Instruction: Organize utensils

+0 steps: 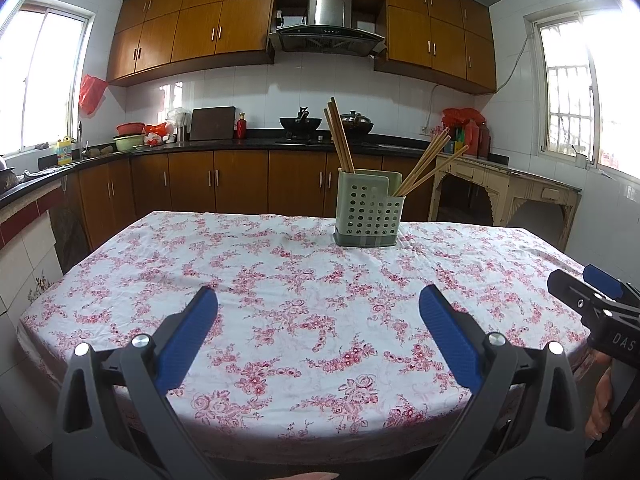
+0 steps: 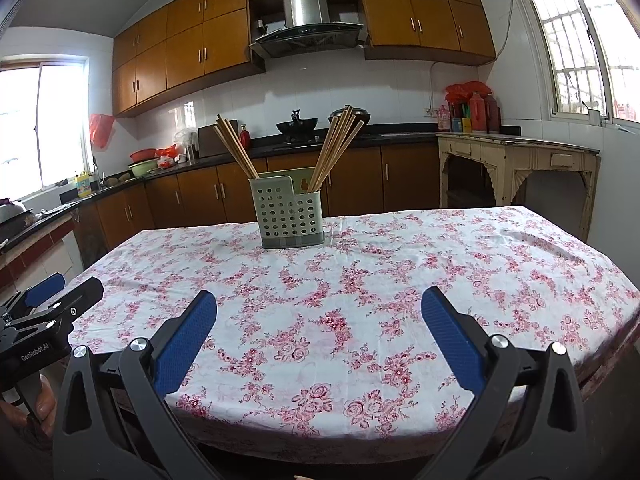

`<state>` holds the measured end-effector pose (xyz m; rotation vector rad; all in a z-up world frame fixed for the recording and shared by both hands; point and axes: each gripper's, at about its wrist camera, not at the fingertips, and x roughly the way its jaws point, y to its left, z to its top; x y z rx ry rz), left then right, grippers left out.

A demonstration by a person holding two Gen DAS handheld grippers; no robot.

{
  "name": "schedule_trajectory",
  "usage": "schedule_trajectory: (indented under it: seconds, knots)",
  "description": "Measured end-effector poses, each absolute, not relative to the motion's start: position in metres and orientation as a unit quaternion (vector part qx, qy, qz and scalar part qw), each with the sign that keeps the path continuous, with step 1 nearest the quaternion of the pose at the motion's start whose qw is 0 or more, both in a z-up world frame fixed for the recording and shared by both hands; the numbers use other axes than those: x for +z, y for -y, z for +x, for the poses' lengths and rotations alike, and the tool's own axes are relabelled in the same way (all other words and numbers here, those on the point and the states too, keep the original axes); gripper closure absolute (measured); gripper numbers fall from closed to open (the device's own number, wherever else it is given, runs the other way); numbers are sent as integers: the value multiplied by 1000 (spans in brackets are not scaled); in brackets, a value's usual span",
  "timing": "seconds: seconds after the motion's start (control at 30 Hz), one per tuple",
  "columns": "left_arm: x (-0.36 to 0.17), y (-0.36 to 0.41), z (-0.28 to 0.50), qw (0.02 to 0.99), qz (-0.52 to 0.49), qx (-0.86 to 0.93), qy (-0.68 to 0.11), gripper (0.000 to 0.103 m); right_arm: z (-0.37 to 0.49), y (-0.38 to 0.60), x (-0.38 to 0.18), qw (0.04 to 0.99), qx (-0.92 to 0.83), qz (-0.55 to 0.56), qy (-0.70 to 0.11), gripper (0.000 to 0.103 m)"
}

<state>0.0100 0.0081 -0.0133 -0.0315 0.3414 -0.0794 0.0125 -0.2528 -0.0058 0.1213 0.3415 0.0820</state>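
Note:
A pale green perforated utensil holder (image 1: 367,213) (image 2: 290,216) stands upright near the far edge of the table. Wooden chopsticks (image 1: 340,136) (image 2: 236,146) lean left out of its taller compartment. A second bunch of chopsticks (image 1: 430,162) (image 2: 338,146) leans right out of the lower one. My left gripper (image 1: 318,300) hangs open over the near part of the table, nothing between its blue pads. My right gripper (image 2: 319,302) is open and empty too, well short of the holder. Each gripper shows at the edge of the other's view: the right gripper (image 1: 580,280), the left gripper (image 2: 60,290).
A floral tablecloth (image 1: 280,280) (image 2: 400,264) covers the table. Behind it run a dark counter (image 1: 240,144) with a wok (image 1: 300,122) and bowls, brown cabinets, and a cream side table (image 2: 516,160) at right. A hand (image 2: 40,404) holds the left gripper's handle.

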Motion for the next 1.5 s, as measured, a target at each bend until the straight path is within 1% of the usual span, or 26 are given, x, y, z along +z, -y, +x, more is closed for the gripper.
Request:
schedule_trajectory:
  seconds: [1.5]
  knots:
    - [-14,-10,11,984,-15,-40,-174,4,13,253,-10,981,42,60,-177,2]
